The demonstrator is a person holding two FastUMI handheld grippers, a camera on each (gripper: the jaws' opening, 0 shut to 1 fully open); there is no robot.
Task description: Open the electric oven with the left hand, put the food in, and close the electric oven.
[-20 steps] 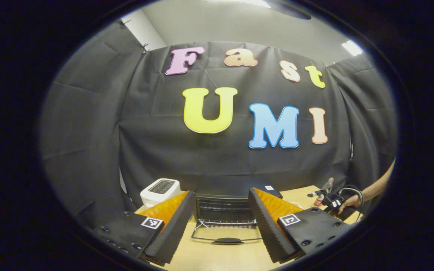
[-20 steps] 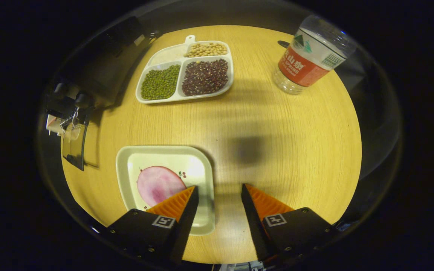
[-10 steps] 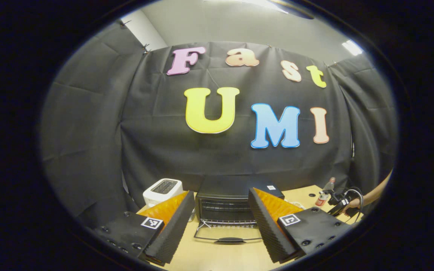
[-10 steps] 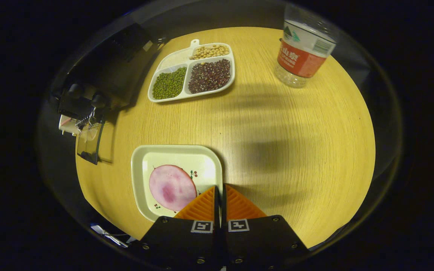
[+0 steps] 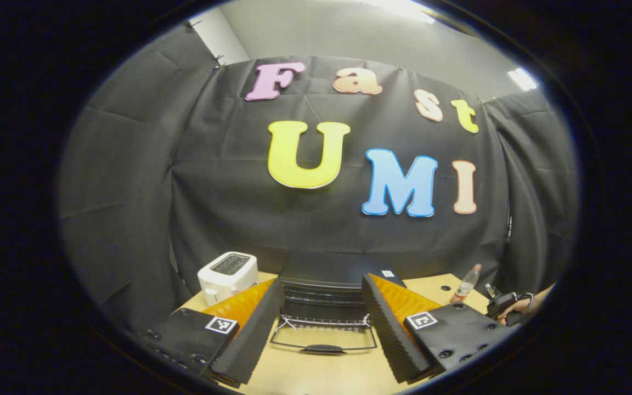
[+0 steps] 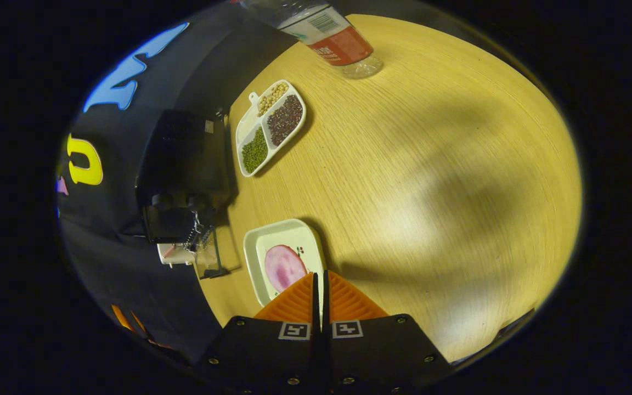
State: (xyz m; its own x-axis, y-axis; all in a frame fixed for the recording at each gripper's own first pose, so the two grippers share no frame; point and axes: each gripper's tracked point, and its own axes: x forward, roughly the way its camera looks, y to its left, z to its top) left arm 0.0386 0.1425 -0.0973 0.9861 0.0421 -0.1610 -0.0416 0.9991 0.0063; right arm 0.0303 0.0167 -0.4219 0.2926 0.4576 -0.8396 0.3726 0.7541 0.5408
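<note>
Oven (image 5: 324, 282) already open: door (image 5: 324, 339) dropped flat toward the front of the worktop (image 5: 316, 376), rack visible inside. Left gripper (image 5: 321, 329) held back from the door, fingers spread wide, empty. Right gripper (image 6: 319, 291) with fingers pressed together on the near rim of the square plate (image 6: 255, 258), pink slice of food (image 6: 285, 267) lying on it; whether the plate has lifted clear of the worktop cannot be told. Plate just right of the open door in the right gripper view, oven (image 6: 184, 164) beyond it, divided tray of beans (image 6: 269, 129) and water bottle (image 6: 332, 41) farther back, white toaster (image 5: 227, 272) left of the oven. Judged: loading step in hand. Next: carry the plate level across to the oven mouth, slide onto the rack over the lowered door, release, withdraw, then lift the door shut with the left gripper. Thin edge grip, so likely to tip if rushed.
</note>
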